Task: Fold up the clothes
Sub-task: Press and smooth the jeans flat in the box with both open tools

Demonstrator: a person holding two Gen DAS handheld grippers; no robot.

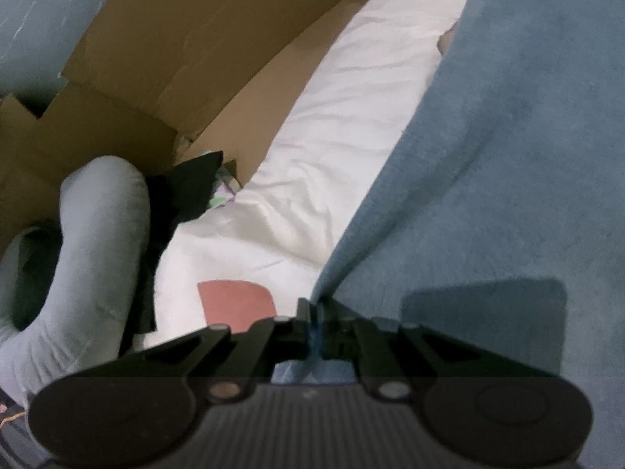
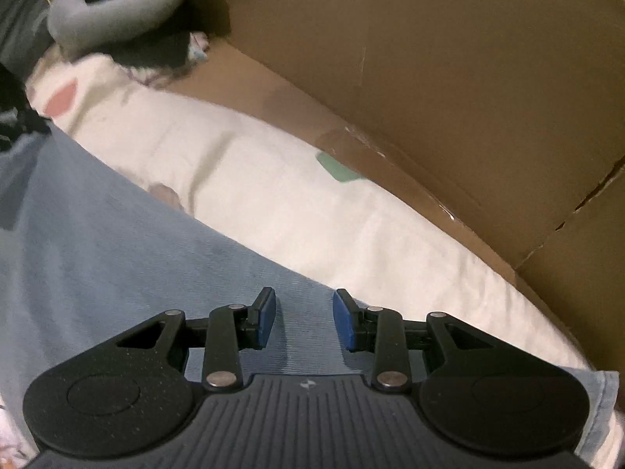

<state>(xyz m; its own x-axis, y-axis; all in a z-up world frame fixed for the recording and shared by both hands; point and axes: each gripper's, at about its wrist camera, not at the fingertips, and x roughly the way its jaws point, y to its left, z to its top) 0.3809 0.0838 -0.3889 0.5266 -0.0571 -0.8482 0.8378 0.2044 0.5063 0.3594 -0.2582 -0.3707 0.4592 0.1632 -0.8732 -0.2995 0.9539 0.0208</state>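
A blue garment lies spread over a white bed sheet with coloured patches. My left gripper is shut on an edge of this blue garment, and the cloth bunches between its black fingers. In the right wrist view the same blue garment covers the lower left. My right gripper hovers just over it, its blue pads apart with nothing pinched between them.
A brown cardboard box stands along the sheet's far edge; the same cardboard box fills the upper right of the right wrist view. A grey neck pillow and dark clothing lie at the left, and the grey neck pillow shows again at top left.
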